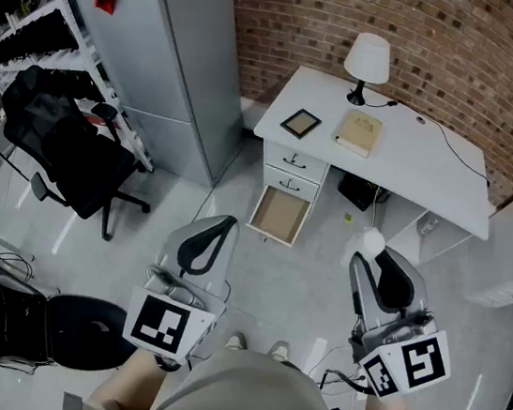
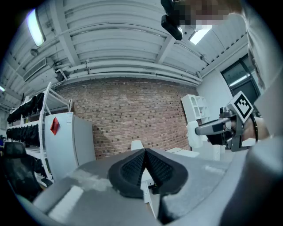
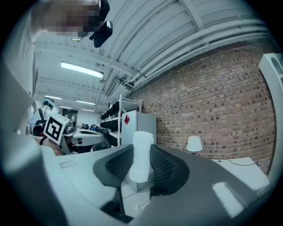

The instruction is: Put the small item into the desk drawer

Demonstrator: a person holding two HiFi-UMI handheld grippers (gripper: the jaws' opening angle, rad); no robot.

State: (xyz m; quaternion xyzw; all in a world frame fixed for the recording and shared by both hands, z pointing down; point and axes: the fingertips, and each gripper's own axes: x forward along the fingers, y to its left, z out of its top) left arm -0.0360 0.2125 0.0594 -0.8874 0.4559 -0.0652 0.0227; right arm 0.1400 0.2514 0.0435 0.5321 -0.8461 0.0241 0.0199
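The white desk [image 1: 414, 165] stands against the brick wall, and its lower drawer [image 1: 279, 214] is pulled out with a bare brown bottom showing. My right gripper [image 1: 372, 255] hovers over the floor to the right of the drawer, shut on a small white cylinder-shaped item [image 1: 371, 242]. In the right gripper view the white item [image 3: 143, 143] stands upright between the ribbed pads of the right gripper [image 3: 140, 164]. My left gripper [image 1: 220, 227] hangs in front of the drawer; in the left gripper view the left gripper [image 2: 145, 154] has its pads together with nothing between them.
On the desk stand a white lamp [image 1: 367, 59], a tan book [image 1: 359, 131] and a dark picture frame [image 1: 300, 122]. A tall grey cabinet [image 1: 155, 52] stands left of the desk. A black office chair [image 1: 66, 144] and shelves [image 1: 18, 14] are at far left.
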